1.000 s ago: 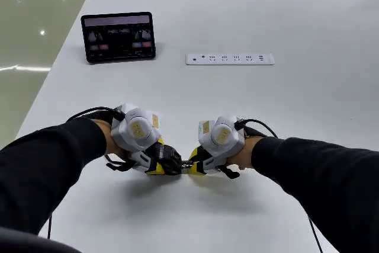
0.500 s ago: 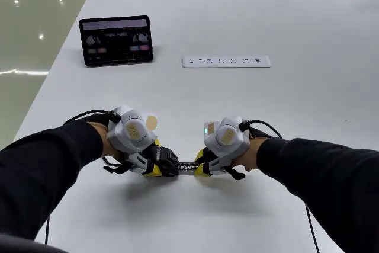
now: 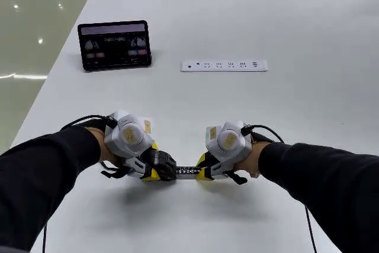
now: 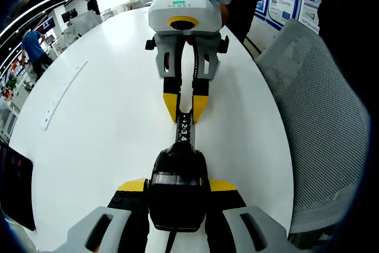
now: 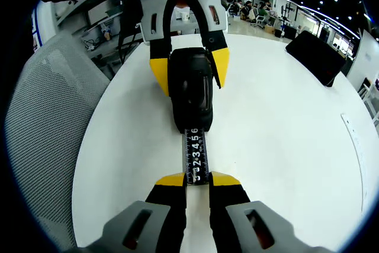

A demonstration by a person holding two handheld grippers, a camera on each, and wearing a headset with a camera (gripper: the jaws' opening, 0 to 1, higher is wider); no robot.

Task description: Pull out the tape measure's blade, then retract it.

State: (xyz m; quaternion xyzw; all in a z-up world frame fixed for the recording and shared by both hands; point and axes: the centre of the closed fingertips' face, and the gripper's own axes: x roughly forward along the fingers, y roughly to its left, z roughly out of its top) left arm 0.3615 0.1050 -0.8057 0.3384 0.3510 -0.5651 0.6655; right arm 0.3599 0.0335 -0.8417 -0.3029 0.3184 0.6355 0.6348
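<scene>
A black tape measure case (image 3: 163, 166) (image 4: 177, 185) (image 5: 190, 89) rests on the white table, held between the yellow-tipped jaws of my left gripper (image 3: 155, 168) (image 4: 177, 186). A short length of its blade (image 3: 188, 171) (image 4: 183, 128) (image 5: 196, 155), printed with numbers, runs from the case toward the right. My right gripper (image 3: 201, 172) (image 5: 196, 181) is shut on the blade's end. The two grippers face each other nose to nose near the table's front edge.
A dark tablet (image 3: 114, 44) stands propped at the back left and a white power strip (image 3: 224, 65) lies behind the grippers. A mesh office chair (image 4: 314, 128) (image 5: 53, 122) sits off the table's near side. The tabletop (image 3: 284, 105) is wide and white.
The right gripper has drawn away from the case to the right, so more blade shows between the two grippers. The head camera has tilted slightly.
</scene>
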